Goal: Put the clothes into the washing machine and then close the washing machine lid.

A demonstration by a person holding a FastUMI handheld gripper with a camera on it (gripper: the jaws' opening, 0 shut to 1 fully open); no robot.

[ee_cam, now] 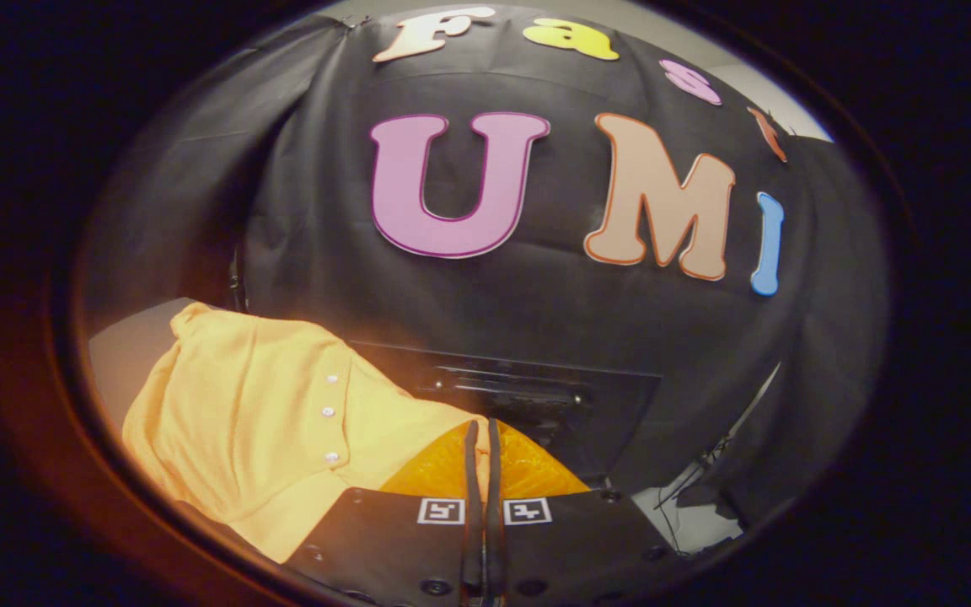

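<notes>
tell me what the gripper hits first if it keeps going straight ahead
Probably the yellow shirt: the gripper, fingers nearly together, has that cloth bunched right at its tips. Beyond sits the dark washing machine; depth is unclear.

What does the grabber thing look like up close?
The gripper has two long, thin fingers standing side by side, nearly touching. They grow out of two flat black plates with round screws, and each plate wears a small square black-and-white marker.

An orange-yellow garment (258,413) with a row of small white buttons is seen hanging in folds, pinched at its edge. Behind it and to its right, a dark washing machine (528,405) is seen, its panel facing forward.
</notes>
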